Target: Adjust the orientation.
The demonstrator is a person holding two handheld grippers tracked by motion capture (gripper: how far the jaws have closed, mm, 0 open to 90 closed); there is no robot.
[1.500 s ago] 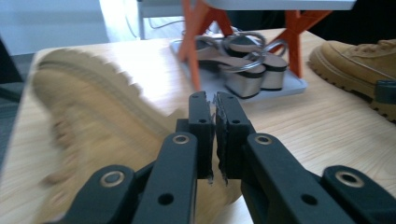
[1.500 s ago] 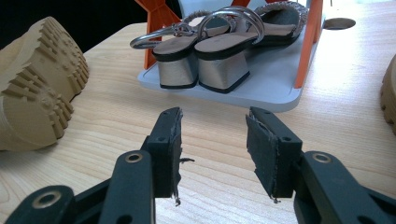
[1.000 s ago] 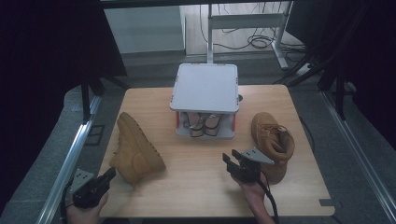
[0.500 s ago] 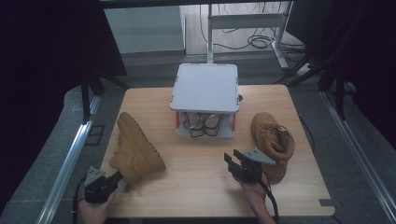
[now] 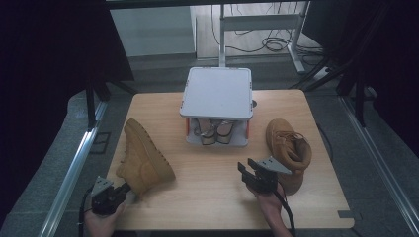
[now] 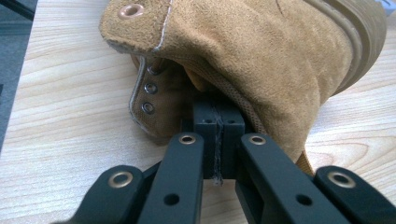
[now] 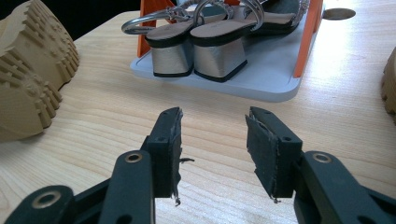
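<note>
The left gripper (image 5: 124, 190) is clenched: in the left gripper view its two jaws meet, pad against pad, at the collar of the left boot (image 5: 142, 158). The tips (image 6: 218, 122) sit just under the folded suede edge, beside the row of eyelets, and I cannot tell if a thin piece of the collar is pinched between them. This boot lies on its side on the table (image 5: 207, 202), with its sole turned toward the middle, directly ahead of the left fingertips.

Compared with one second ago, the left gripper has moved inward and down from the table's corner to the boot's opening. The boot itself has not shifted.

The right gripper (image 5: 247, 174) is released. Its pads (image 7: 169, 140) stand apart with only bare wood between them, and it hovers low over the table. It is in the same place as before, with the same gap. The right boot (image 5: 289, 148) stands upright just beside it, on its outer side. Ahead of the right fingertips is the rack (image 5: 217, 94), a white shelf with orange posts, and under its top sits a pair of silver sandals (image 7: 205, 44) with their block heels facing the jaws. The left boot's sole (image 7: 30, 70) shows at the left edge of the right gripper view, well apart from the pads.
</note>
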